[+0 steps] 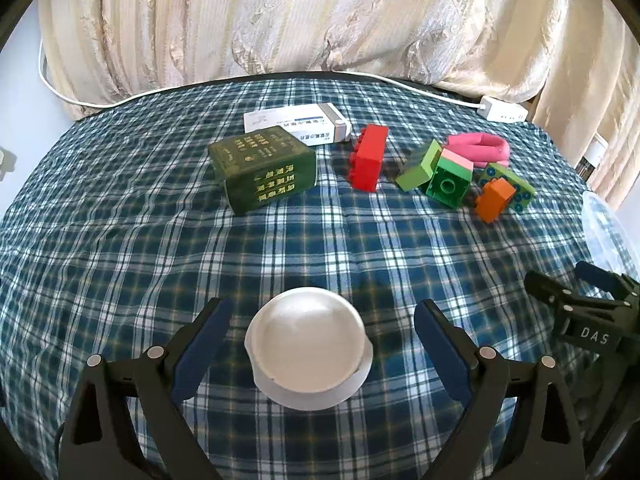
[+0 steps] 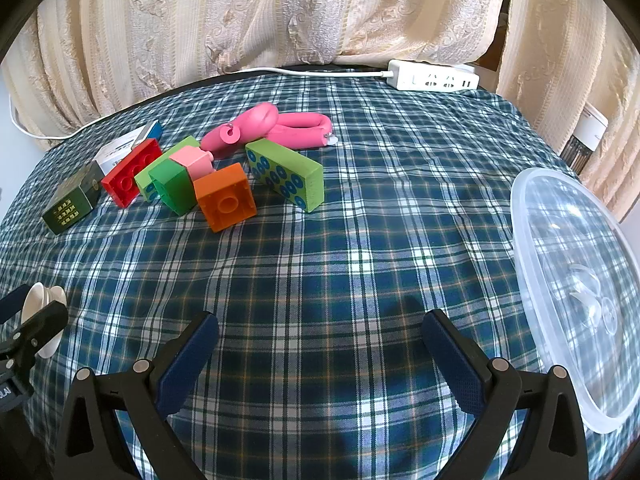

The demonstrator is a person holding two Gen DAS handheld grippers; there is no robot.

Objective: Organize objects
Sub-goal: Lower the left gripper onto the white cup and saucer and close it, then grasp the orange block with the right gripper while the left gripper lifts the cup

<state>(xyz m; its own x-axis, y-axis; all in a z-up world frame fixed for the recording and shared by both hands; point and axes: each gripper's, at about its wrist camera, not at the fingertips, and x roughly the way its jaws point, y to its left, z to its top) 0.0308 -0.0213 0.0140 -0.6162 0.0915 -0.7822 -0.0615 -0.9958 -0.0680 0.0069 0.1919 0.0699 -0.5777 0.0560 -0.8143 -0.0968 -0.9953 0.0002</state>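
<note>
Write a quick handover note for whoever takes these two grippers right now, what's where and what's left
Left gripper: open, fingers either side of the white bowl, not gripping.
Right gripper: open, empty, over bare cloth.
Clear plastic container: on the right, looks empty.
Still scattered at the back: green box, white carton, red brick, orange brick, green blocks, pink toy.
Nothing appears sorted yet.

Bare plaid cloth (image 2: 320, 280) lies before the right tool (image 2: 320, 356); clear tub (image 2: 576, 292) flanks right.
</note>
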